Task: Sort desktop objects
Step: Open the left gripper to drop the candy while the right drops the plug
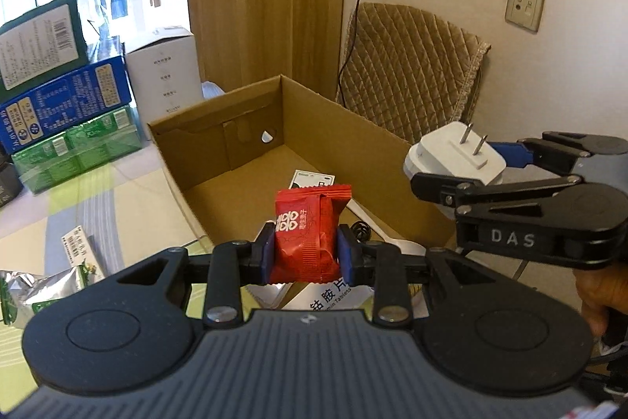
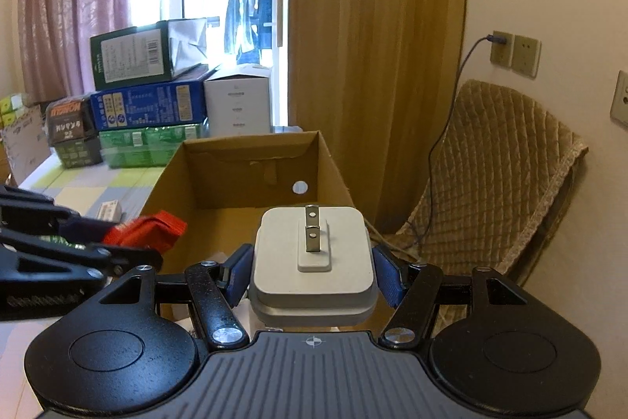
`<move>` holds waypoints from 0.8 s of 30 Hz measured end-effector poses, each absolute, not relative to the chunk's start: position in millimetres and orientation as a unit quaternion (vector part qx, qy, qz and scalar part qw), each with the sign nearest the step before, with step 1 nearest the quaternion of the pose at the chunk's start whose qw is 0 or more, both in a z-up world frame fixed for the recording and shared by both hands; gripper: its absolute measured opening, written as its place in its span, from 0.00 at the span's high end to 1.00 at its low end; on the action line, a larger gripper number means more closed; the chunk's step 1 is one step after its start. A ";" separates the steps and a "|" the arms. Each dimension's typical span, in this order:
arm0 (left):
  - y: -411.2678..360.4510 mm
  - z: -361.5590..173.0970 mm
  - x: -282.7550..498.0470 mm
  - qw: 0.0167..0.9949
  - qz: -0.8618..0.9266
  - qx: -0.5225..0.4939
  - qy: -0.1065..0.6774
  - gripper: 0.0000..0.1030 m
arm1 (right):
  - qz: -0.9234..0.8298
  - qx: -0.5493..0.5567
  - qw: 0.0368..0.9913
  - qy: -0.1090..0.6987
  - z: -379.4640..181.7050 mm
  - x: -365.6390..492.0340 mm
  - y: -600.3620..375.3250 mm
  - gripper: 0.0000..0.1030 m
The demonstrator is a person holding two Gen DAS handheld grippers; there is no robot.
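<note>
Holding a red snack packet [image 1: 309, 234] upright, the left gripper [image 1: 306, 254] has its jaws pressed on the packet's two sides. Beside it, the right gripper [image 2: 312, 271] clamps a white plug adapter [image 2: 313, 254], prongs pointing forward. Both loads hang at the near edge of an open cardboard box [image 1: 219, 160], which lies directly ahead with its long axis running away; the left appears slightly nearer the opening. Beyond, stacked cartons [image 1: 66, 105] crowd the desk [image 1: 129, 191], and a quilted chair [image 1: 412, 65] stands against the wall.
</note>
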State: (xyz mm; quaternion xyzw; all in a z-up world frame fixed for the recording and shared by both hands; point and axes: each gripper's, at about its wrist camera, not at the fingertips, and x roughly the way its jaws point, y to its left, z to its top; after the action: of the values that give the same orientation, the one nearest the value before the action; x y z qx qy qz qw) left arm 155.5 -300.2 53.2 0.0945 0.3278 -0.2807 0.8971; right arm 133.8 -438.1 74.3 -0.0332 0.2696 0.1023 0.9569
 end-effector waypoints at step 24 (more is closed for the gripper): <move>-232.1 47.9 146.4 0.919 -0.211 0.046 0.329 0.62 | 0.125 -0.008 0.947 0.296 65.0 160.2 -419.4 0.40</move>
State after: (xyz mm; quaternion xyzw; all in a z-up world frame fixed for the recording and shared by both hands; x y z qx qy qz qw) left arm 146.4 -232.1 47.9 0.0459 0.3285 -0.2112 0.9194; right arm 160.2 -419.4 65.0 -0.0082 0.2959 0.1248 0.9470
